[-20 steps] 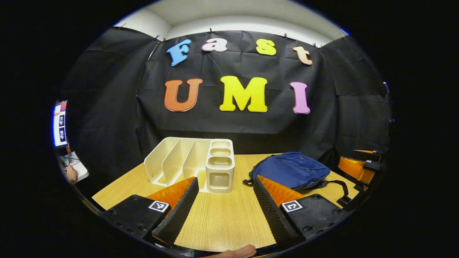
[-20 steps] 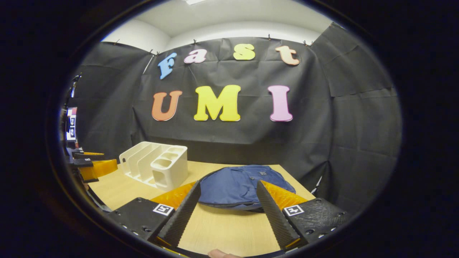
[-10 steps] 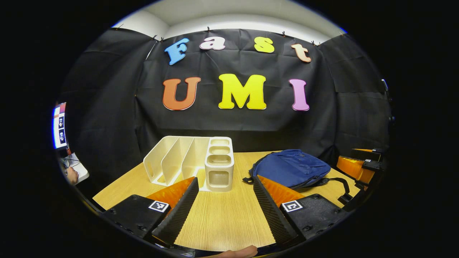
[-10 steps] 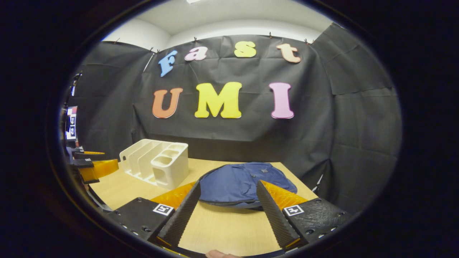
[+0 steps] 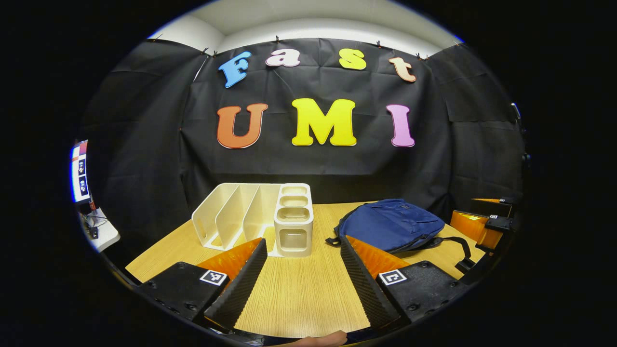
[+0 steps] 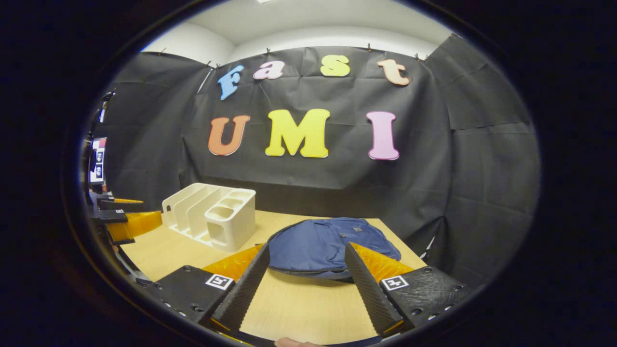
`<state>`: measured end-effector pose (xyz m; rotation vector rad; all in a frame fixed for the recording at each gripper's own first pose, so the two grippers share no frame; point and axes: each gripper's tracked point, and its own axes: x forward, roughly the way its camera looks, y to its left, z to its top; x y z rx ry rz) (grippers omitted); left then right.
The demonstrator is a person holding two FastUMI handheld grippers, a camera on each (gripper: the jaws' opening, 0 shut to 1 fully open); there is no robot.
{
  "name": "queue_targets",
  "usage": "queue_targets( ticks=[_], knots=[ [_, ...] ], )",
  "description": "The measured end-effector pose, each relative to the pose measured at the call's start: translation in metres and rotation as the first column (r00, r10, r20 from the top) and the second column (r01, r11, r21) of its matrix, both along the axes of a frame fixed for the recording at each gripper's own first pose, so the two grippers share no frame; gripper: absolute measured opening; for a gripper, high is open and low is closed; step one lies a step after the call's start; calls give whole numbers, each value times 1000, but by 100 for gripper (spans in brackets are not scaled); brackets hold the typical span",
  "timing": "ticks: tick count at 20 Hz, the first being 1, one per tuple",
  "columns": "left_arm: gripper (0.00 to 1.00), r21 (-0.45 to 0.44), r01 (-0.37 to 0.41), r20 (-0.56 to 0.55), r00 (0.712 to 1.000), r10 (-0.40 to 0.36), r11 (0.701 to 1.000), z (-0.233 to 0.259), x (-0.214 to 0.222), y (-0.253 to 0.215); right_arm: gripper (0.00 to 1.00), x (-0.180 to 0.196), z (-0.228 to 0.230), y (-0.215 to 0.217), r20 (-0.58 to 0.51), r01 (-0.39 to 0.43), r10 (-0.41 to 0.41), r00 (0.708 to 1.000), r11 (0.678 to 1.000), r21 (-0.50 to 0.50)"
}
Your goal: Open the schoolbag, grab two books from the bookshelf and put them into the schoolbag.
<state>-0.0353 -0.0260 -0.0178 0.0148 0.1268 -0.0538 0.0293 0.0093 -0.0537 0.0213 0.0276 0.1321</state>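
A dark blue fabric schoolbag [image 6: 332, 246] is lying flat on the light wooden table [image 5: 299, 299], and the right gripper [image 6: 303, 284] is facing it almost head-on, the bag sitting just past its fingertips. Both of its fingers are standing wide apart and holding nothing. The left gripper [image 5: 301, 279] is likewise spread wide and carrying nothing; from it the bag [image 5: 393, 224] is lying ahead and off to the right, while the cream plastic bookshelf with upright dividers [image 5: 255, 219] is standing straight ahead and slightly left. So the right gripper is sitting nearer the bag and the left nearer the shelf.

The bag's long side is running across the right gripper view, and its black strap [image 5: 455, 248] is trailing toward the table's near right edge. The shelf's slots are showing no books in either view. The bag is looking closed, though its zipper line is too small to follow, and whatever is inside is hidden. That fits books already packed away, or books somewhere off-camera; the frames are not settling which.
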Motion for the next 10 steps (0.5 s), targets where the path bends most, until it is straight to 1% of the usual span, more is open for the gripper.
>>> queue_targets(
  ticks=[1,2,3,4,5,8,9,10],
  knots=[
    [98,1,-2,-3,1000,2,1000,-2,-1,1,95,0,0,1,-1,-1,1,1000,1000,-2],
    [98,2,-1,-4,1000,1,1000,-2,-1,0,95,0,0,1,-1,-1,1,1000,1000,-3],
    [100,2,-1,-2,1000,1,1000,-1,0,0,95,0,0,1,-2,-1,1,1000,1000,-5],
    [98,3,-2,-1,1000,2,1000,-1,-1,1,95,0,0,1,-3,-2,2,1000,1000,-5],
    [98,5,-3,1,1000,3,1000,0,-1,1,98,-1,0,1,-3,-2,2,1000,1000,-6],
    [98,8,-3,4,1000,3,1000,0,0,1,98,0,0,0,-3,-1,1,1000,1000,-7],
    [98,7,-2,4,1000,2,1000,0,0,-1,95,0,0,0,-3,-1,1,1000,1000,-7],
    [98,5,0,2,1000,0,1000,0,0,-1,98,2,-1,-1,-4,0,0,1000,1000,-7]
  ],
)
